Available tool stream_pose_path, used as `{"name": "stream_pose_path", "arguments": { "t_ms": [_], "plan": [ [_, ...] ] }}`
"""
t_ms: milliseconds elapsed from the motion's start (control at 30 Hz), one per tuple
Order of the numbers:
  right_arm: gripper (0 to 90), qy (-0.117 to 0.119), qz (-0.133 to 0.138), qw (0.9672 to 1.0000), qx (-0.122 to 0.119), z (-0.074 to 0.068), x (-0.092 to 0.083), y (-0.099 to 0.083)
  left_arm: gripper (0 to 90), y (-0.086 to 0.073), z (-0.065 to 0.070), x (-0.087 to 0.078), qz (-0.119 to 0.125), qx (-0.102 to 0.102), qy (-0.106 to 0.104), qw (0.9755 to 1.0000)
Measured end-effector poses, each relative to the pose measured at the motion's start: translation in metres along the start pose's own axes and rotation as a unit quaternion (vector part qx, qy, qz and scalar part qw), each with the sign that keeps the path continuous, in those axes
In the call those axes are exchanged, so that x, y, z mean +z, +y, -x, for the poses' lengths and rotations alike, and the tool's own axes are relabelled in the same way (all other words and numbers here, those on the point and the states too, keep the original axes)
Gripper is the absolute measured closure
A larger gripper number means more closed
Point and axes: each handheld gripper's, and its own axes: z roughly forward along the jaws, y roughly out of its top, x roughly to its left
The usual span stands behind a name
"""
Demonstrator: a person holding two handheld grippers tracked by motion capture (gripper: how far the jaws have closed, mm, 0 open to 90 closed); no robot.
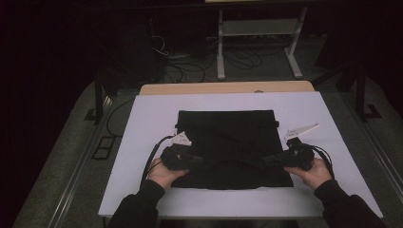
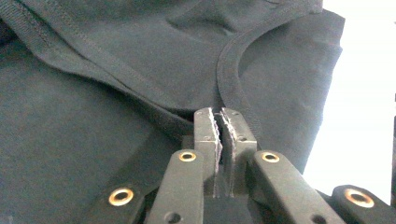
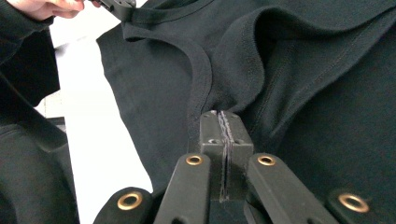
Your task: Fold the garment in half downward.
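A black shirt [image 1: 228, 135] lies flat on the white board [image 1: 152, 114], its neck edge toward me. My left gripper [image 1: 197, 161] is shut on a fold of shirt fabric beside the collar band [image 2: 229, 70], with the pads [image 2: 208, 128] pinching the cloth. My right gripper [image 1: 267, 160] is shut on the shirt [image 3: 327, 93] at the other side of the collar, where the band [image 3: 201, 70] runs into its closed tip [image 3: 219, 116]. In the right gripper view, the other hand [image 3: 42, 7] holds the collar's far end at top left.
The white board rests on a wooden table [image 1: 228, 88]. Behind it stands a metal frame [image 1: 256, 28], with cables [image 1: 190, 66] on the dark floor. White board shows on all sides of the shirt, widest at left and right.
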Motion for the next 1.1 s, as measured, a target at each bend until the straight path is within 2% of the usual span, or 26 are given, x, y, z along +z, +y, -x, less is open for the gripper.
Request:
{"name": "stream_pose_path", "arguments": {
  "t_ms": [833,1100],
  "plan": [
    [87.8,0.027,-0.021,0.9993,-0.015,-0.024,-0.005,-0.019,83.9,-0.018,0.02,-0.011,-0.014,0.005,-0.018,0.9997],
    [87.7,0.033,-0.028,0.999,-0.014,-0.028,-0.006,-0.025,83.9,-0.024,0.025,-0.01,-0.031,0.006,-0.024,0.9992]
  ]
}}
